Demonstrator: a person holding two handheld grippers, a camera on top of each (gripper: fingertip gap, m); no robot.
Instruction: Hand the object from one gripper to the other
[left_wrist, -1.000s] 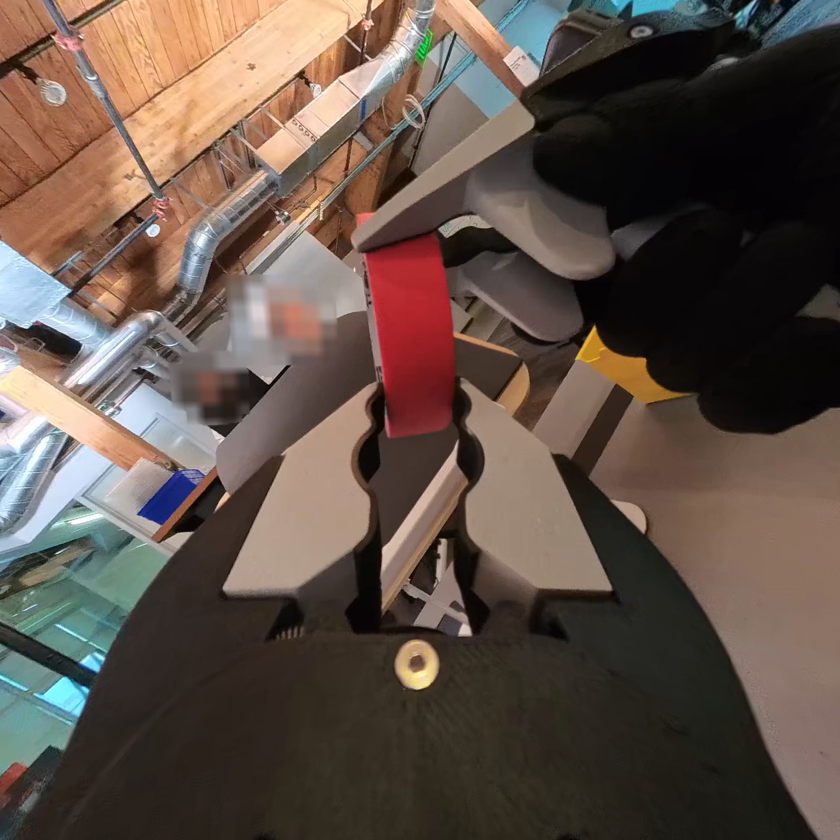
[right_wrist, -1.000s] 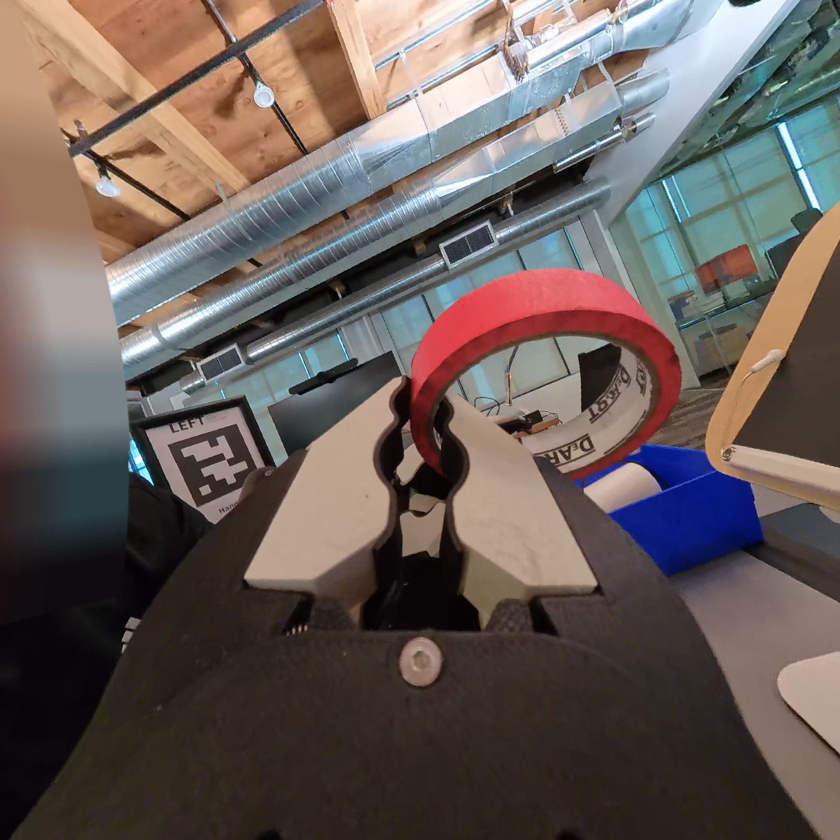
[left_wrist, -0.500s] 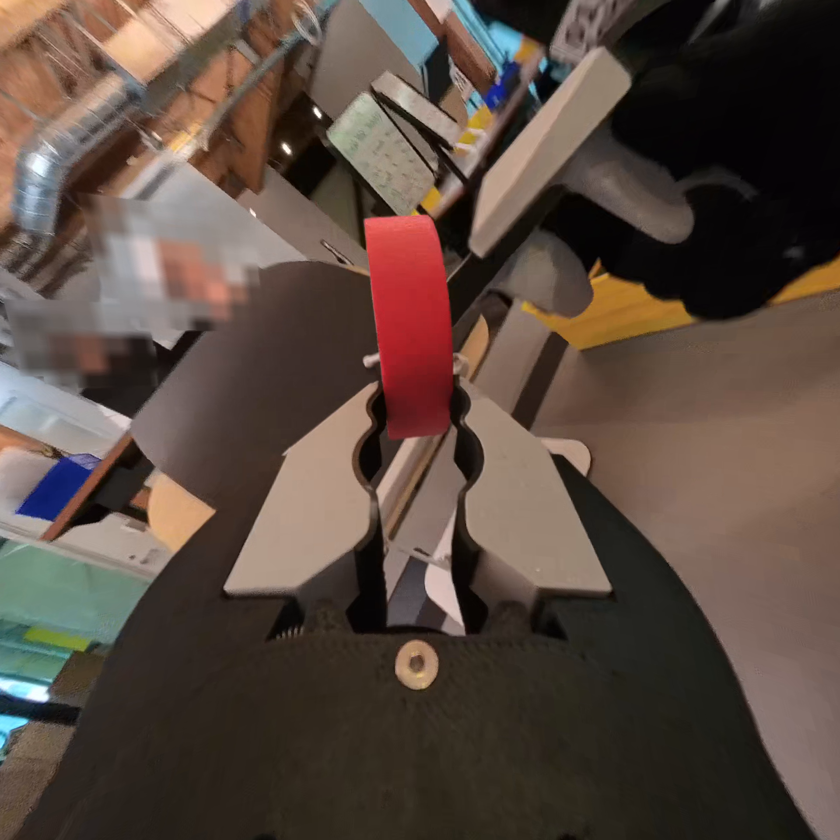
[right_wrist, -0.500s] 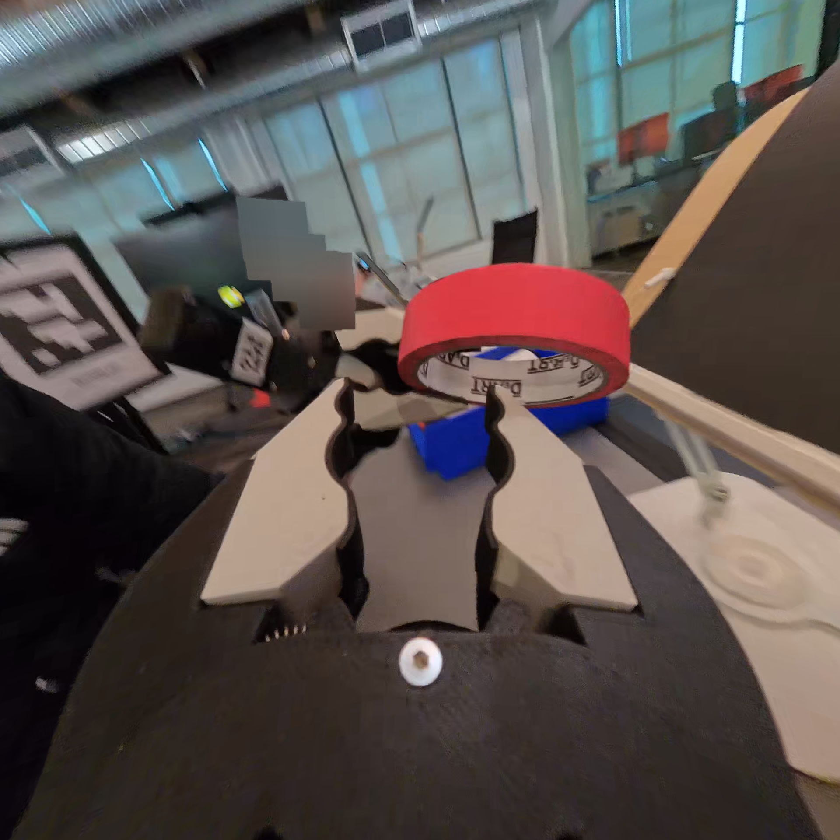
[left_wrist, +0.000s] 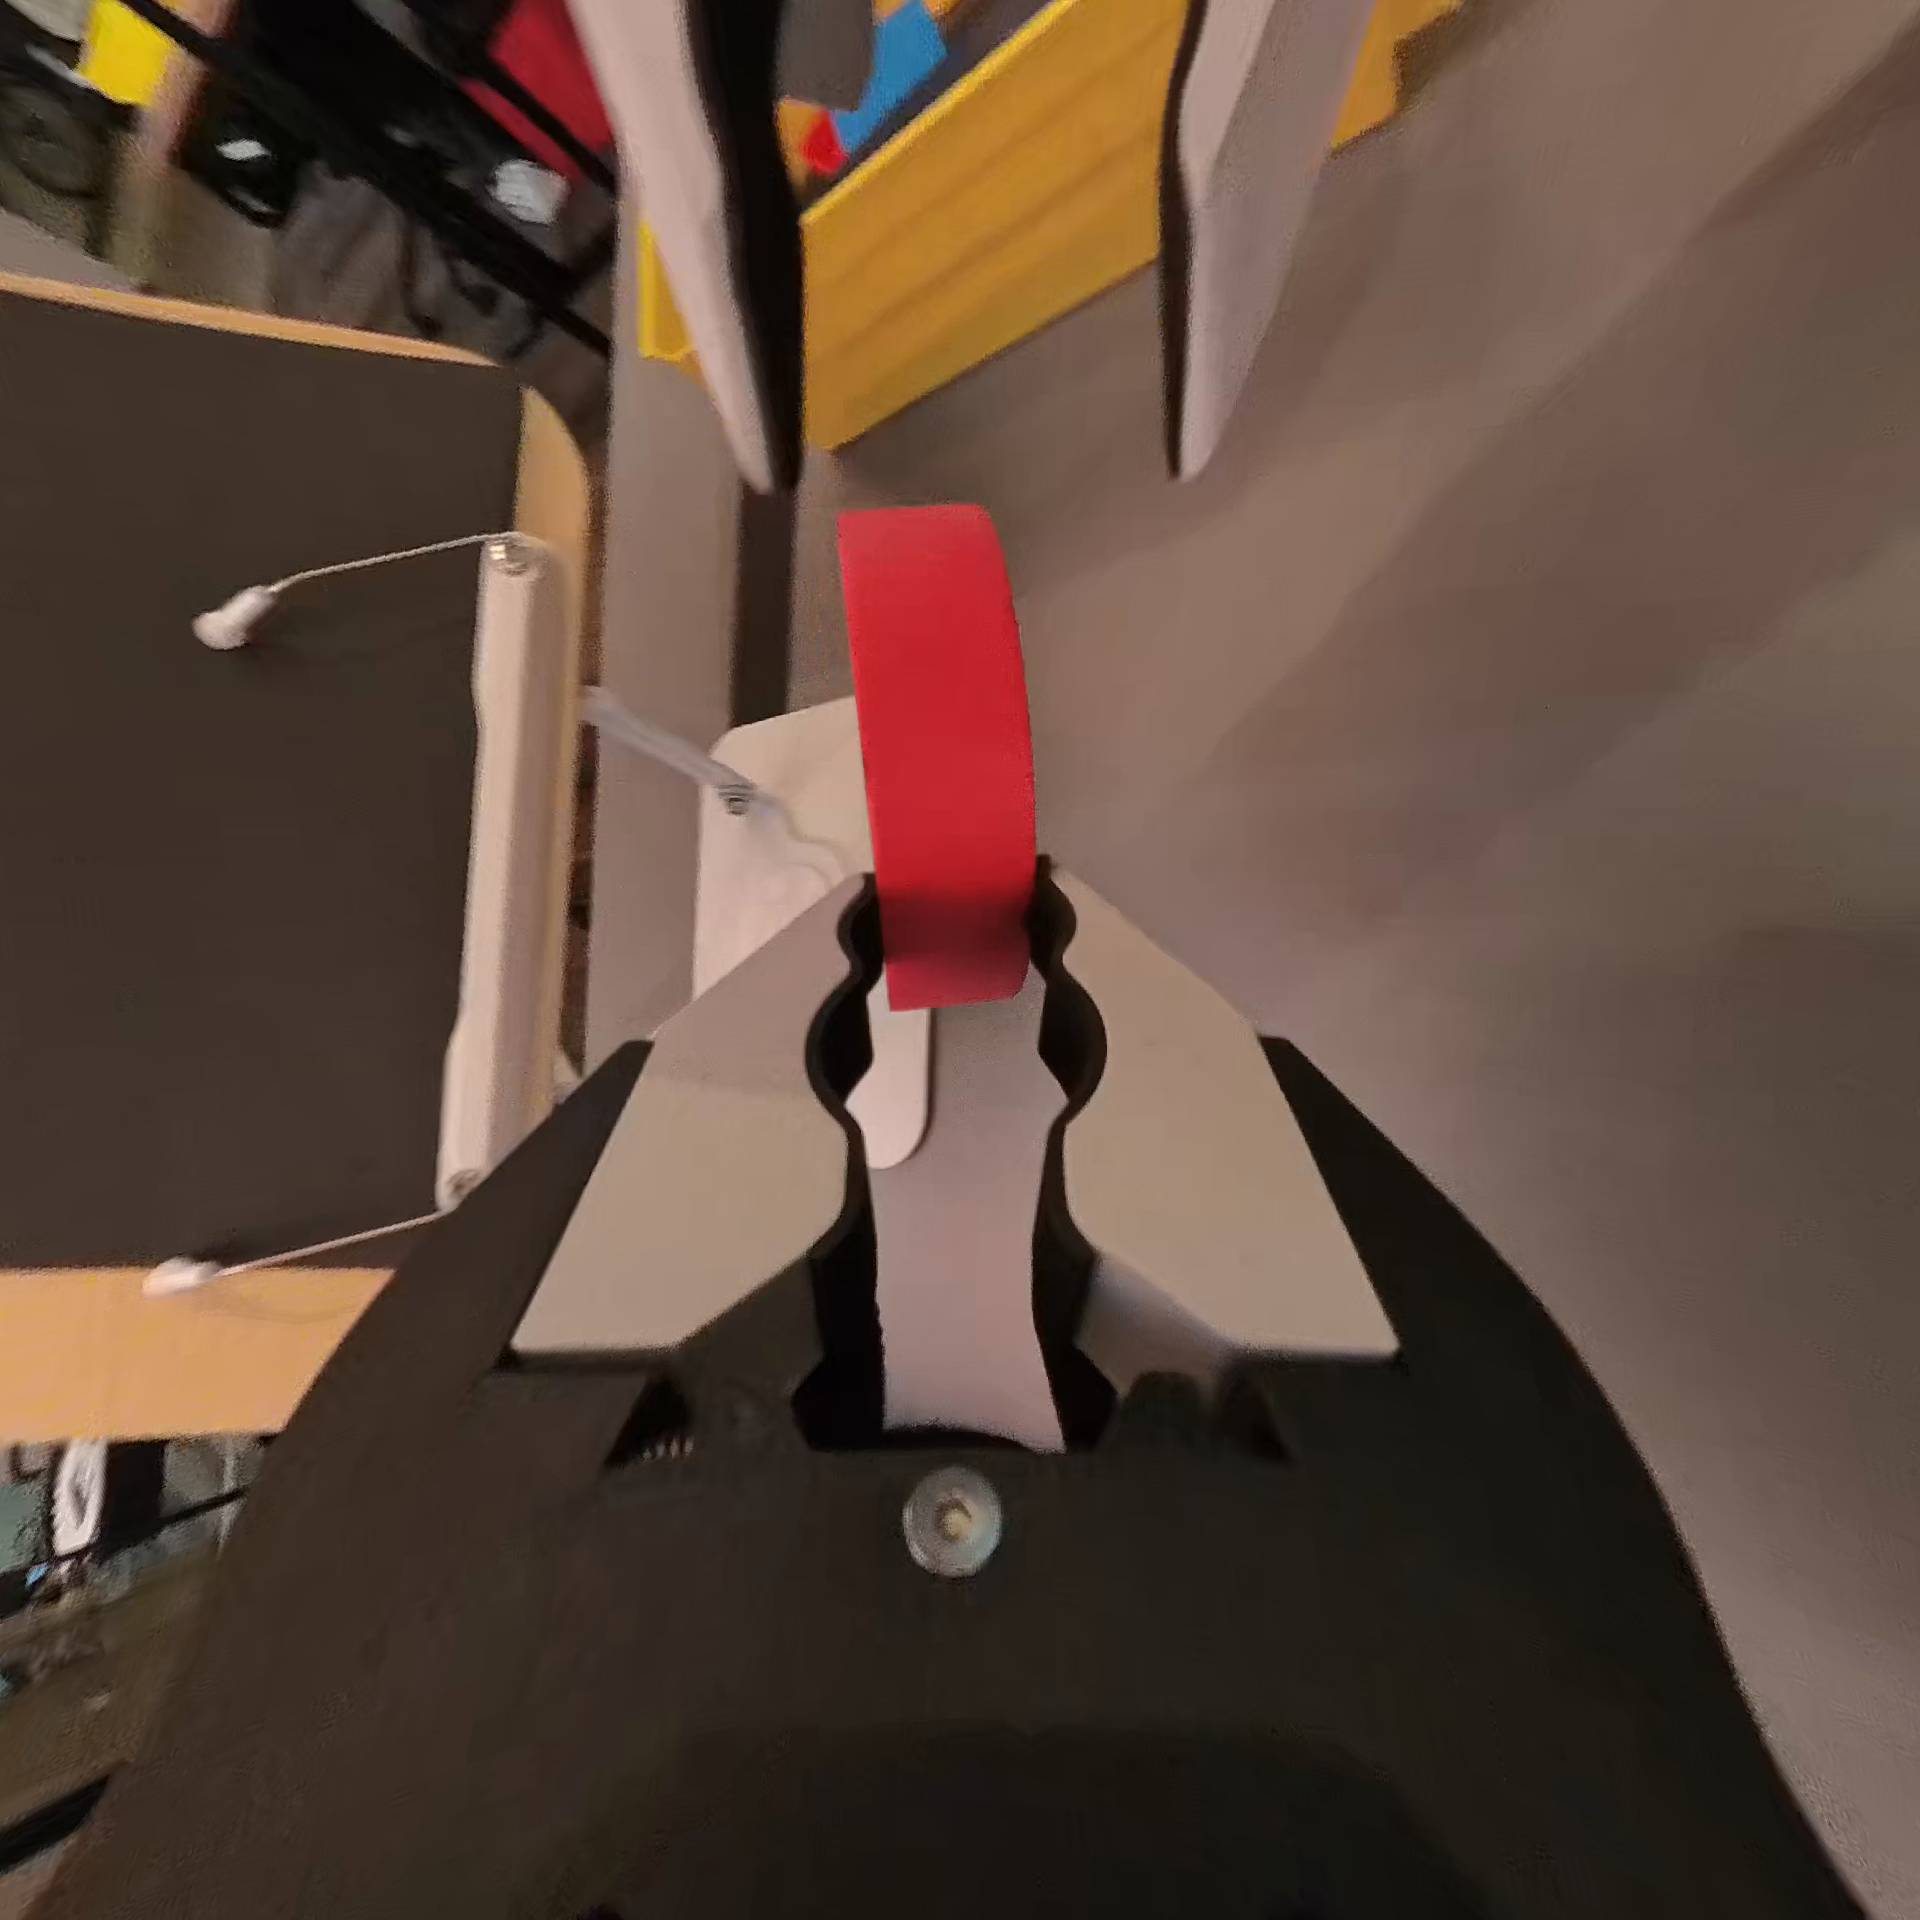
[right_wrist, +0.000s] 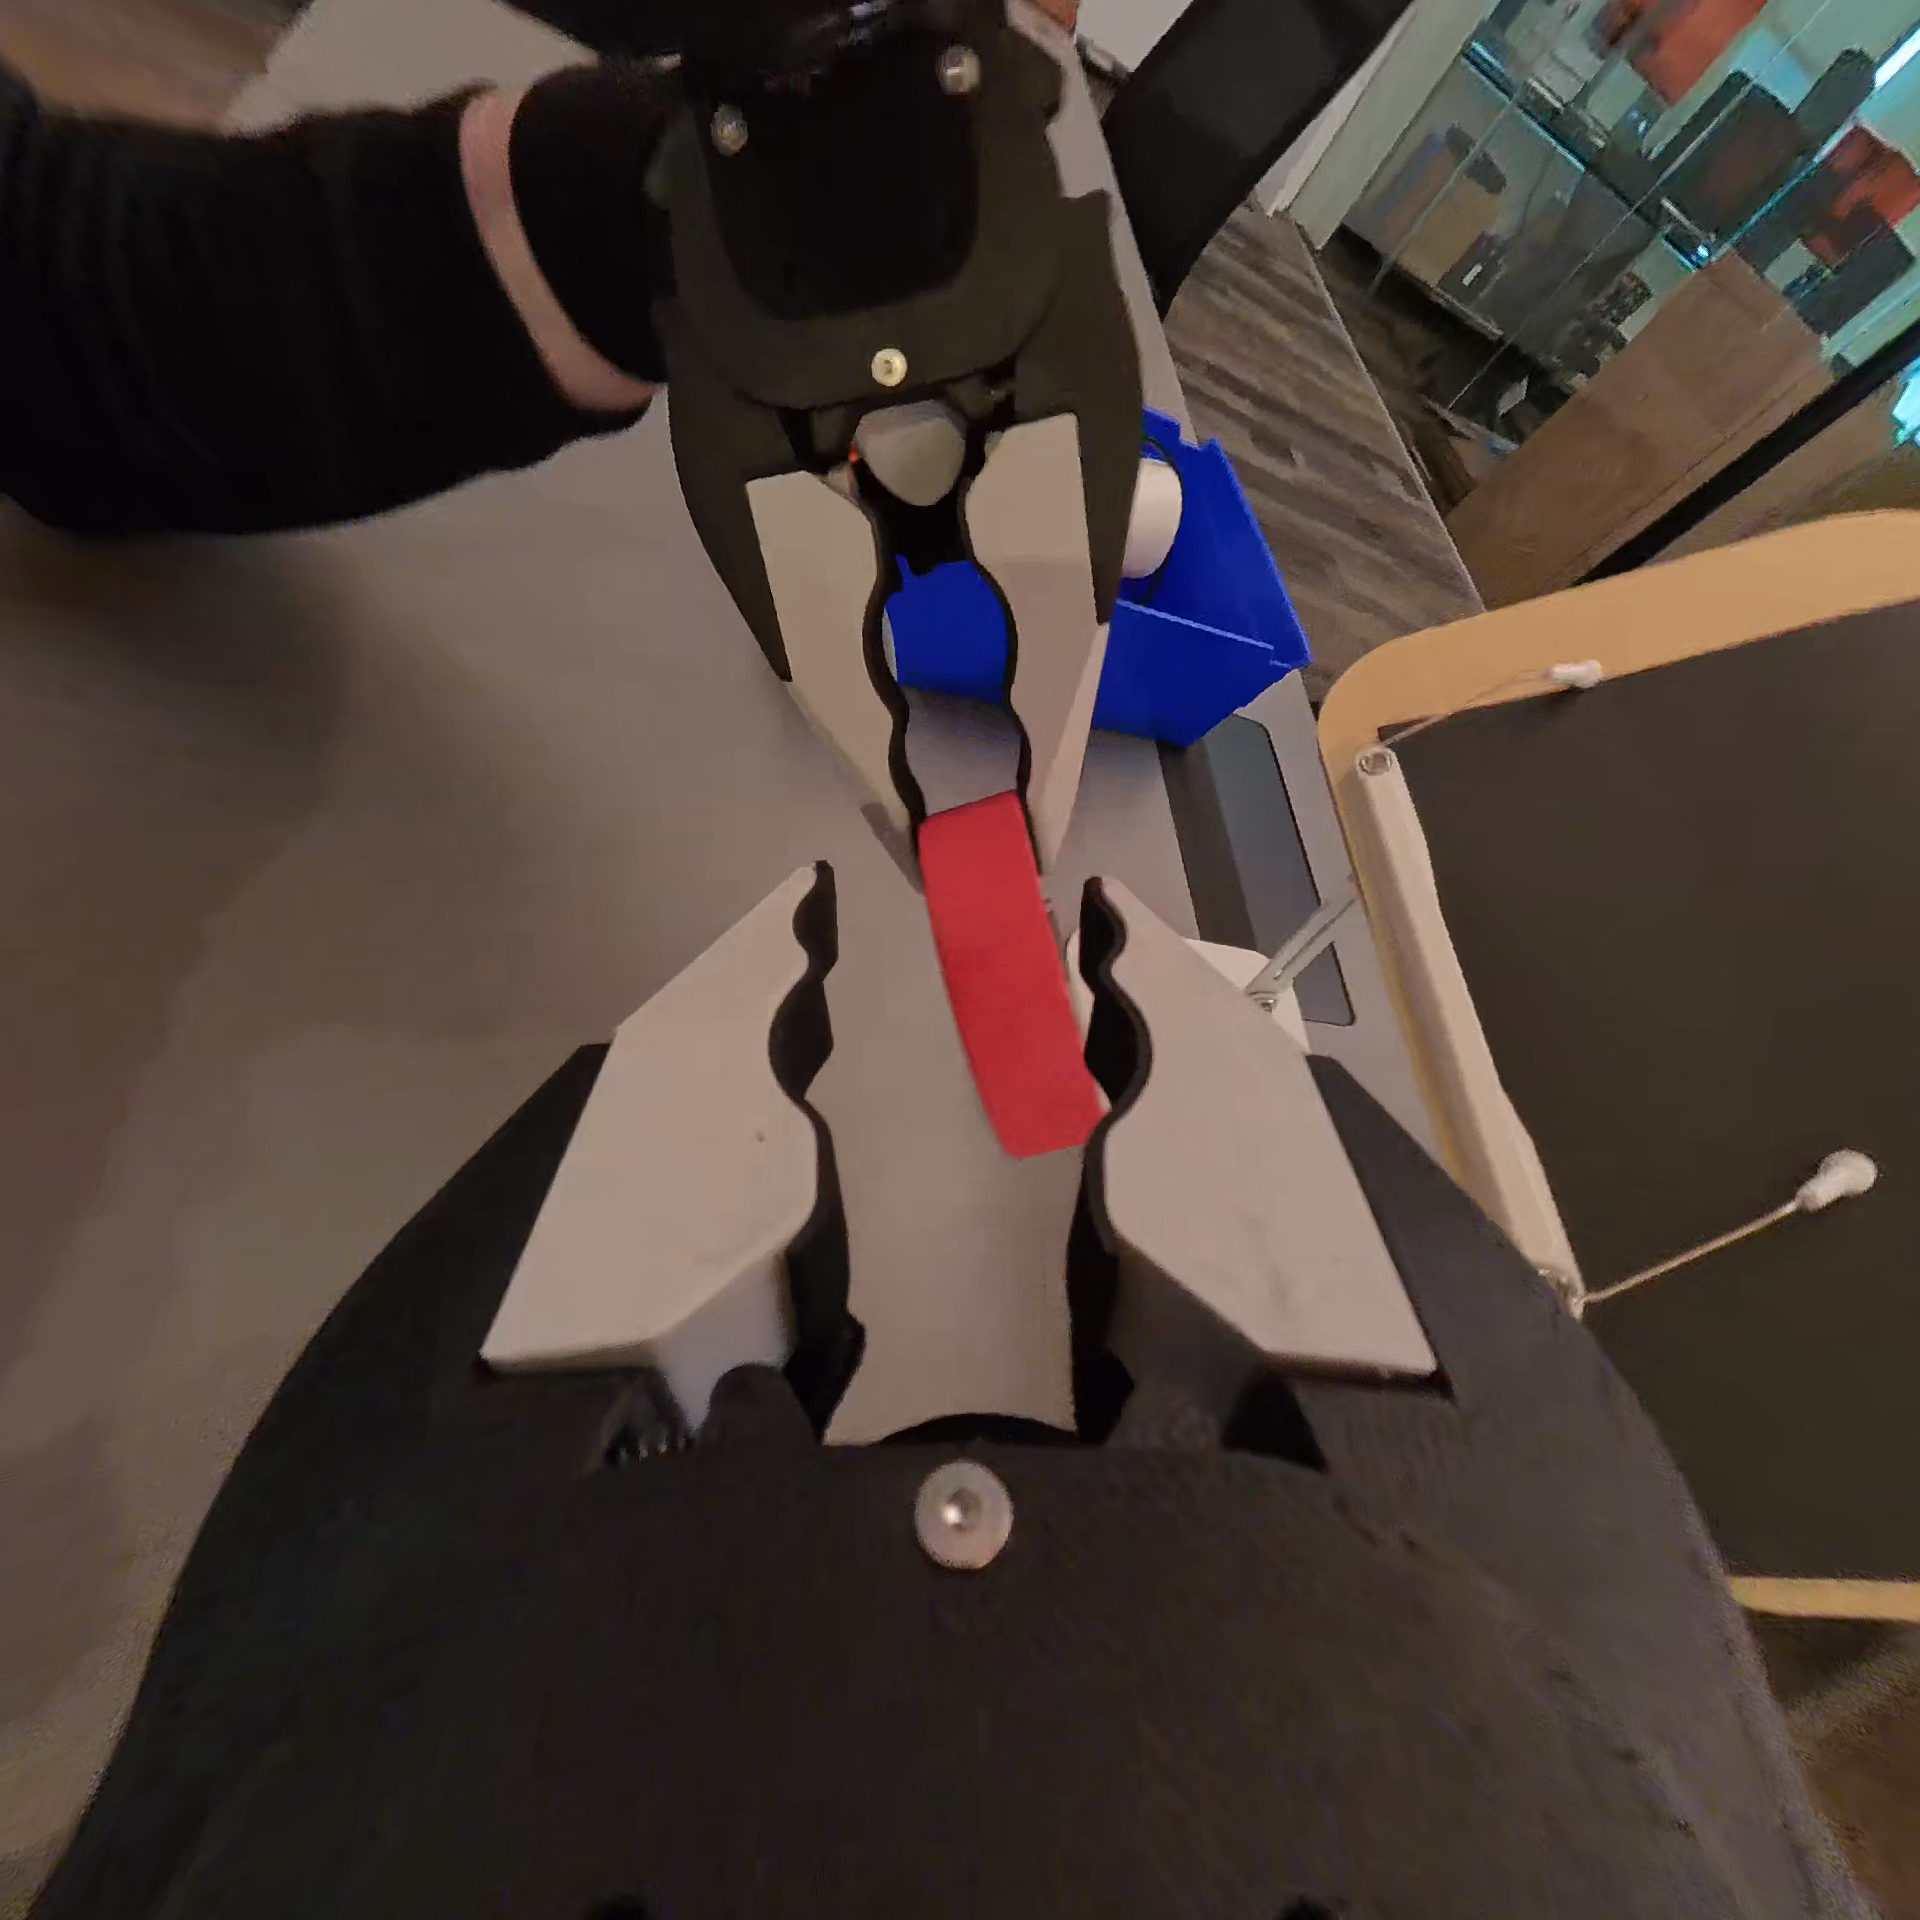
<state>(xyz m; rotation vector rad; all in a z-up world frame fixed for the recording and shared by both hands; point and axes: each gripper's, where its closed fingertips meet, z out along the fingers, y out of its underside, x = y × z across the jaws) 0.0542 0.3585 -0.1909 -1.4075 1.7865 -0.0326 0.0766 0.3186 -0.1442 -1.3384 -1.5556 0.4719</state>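
Gripping item: left tongs (left_wrist: 956, 894), grey fingers clamped at their tips on the two flat sides of the roll of red tape (left_wrist: 940, 748). In the right wrist view these same left tongs (right_wrist: 971, 821) enter from the top edge, held by a black-gloved hand (right_wrist: 582, 208) with a black sleeve (right_wrist: 239, 312) behind it.

Roll of red tape (right_wrist: 1003, 987): held edge-on and off the counter (right_wrist: 364, 831), its far end pinched by the left tongs, its near end reaching into the gap of the right tongs.

Right tongs (right_wrist: 956, 894): fingers spread apart. The tape lies between them toward the right-hand finger (right_wrist: 1226, 1143); whether it touches that finger cannot be told. The left-hand finger stands clear of it. In the left wrist view the right tongs (left_wrist: 977, 468) hang in from the top edge, tips parted, just beyond the far end of the roll.

Counter: grey, matte, beneath both tools.

Blue bin (right_wrist: 1195, 655): on the counter toward its far edge, behind the left tongs, with a white cylinder (right_wrist: 1153, 509) partly in view inside.

Yellow bin (left_wrist: 987, 208): toward the far edge of the counter in the left wrist view, blurred.

Dark panel (right_wrist: 1683, 1039) with pale wooden rim: upright at the counter's right edge, white bracket and thin wires attached.

White base plate (left_wrist: 779, 831): flat on the counter, below the tape.
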